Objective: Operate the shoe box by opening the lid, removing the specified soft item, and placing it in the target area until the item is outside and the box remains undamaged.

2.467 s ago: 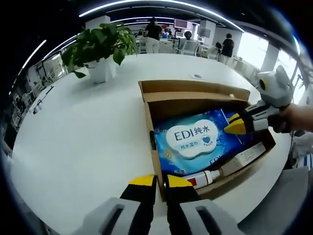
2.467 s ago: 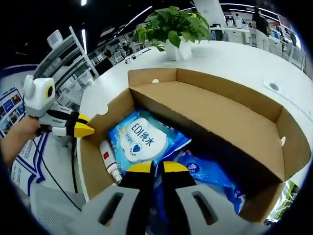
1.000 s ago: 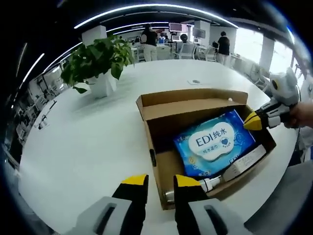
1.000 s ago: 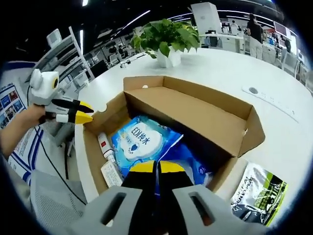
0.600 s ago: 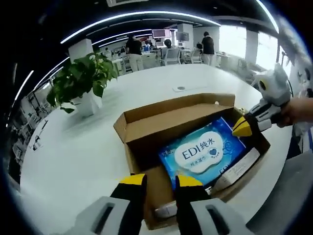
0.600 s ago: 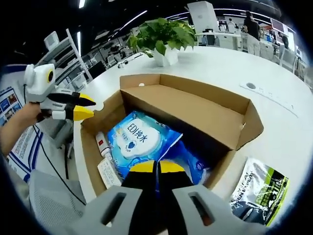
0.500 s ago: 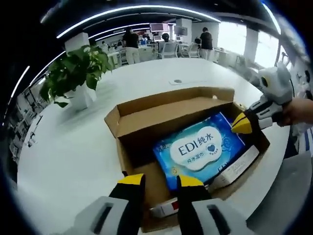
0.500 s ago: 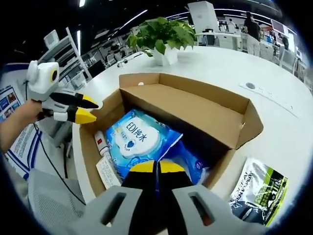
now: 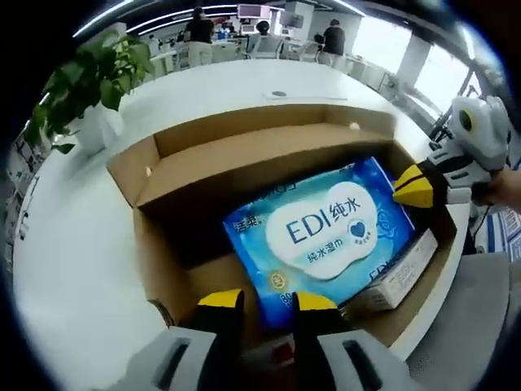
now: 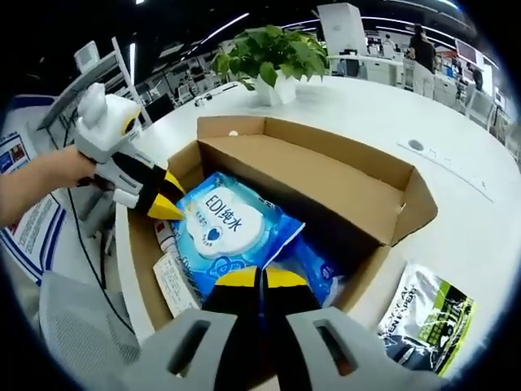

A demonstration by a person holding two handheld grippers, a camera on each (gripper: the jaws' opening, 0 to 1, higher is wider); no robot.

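The cardboard shoe box (image 10: 342,183) stands open on the white bench (image 10: 456,122), its lid folded back. Inside lies a blue pack of wet wipes (image 9: 326,236), tilted up at one end, with a small white carton (image 9: 399,277) and a tube (image 10: 165,236) beside it. The right claw (image 10: 260,281) is pressed closed on the pack's near edge. The left claw (image 9: 264,303) hovers with a narrow gap, gripping nothing, over the box's other end. A plant (image 10: 273,53) stands farther back, and a dark pouch (image 10: 423,322) lies just beside the box.
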